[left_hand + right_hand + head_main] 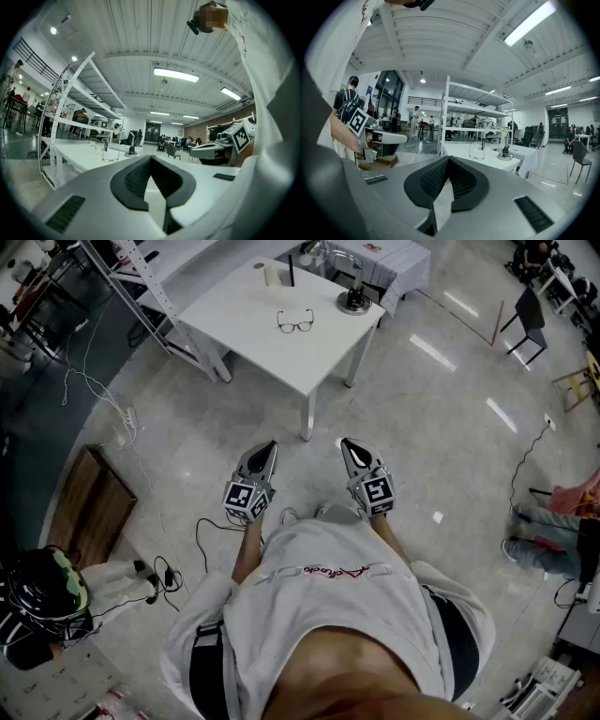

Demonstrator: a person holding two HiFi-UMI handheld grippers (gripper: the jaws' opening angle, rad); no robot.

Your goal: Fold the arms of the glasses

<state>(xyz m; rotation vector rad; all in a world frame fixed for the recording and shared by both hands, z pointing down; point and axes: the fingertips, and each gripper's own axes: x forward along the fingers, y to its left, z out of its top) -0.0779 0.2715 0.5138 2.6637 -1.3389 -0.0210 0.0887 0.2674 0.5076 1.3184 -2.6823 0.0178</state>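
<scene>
While the person stands back on the shiny floor, both tools are up at chest height and carrying nothing: the left gripper point(150, 158) has its jaws together, tips meeting and only a thin slot showing lower down between the pads, and the right gripper point(447, 158) is pinched together the same way, with nothing between. Neither touches anything. Count it up: two grippers, one pair of glasses point(295, 324) and one white table point(272, 352). The glasses sit on the tabletop at twelve o'clock from the grippers, well apart from them, arms apparently spread open. Sharing the table are one dark round-based stand point(353, 302) at two o'clock from the glasses and one pale cylinder point(273, 275) at eleven. Only the head view shows the wooden board point(89, 507) lying on the floor at nine o'clock. Only the gripper views show the white shelving rack point(461, 112) behind the table, plus each gripper's neighbour: the right gripper at three o'clock in the left view, the left gripper at nine o'clock in the right.
</scene>
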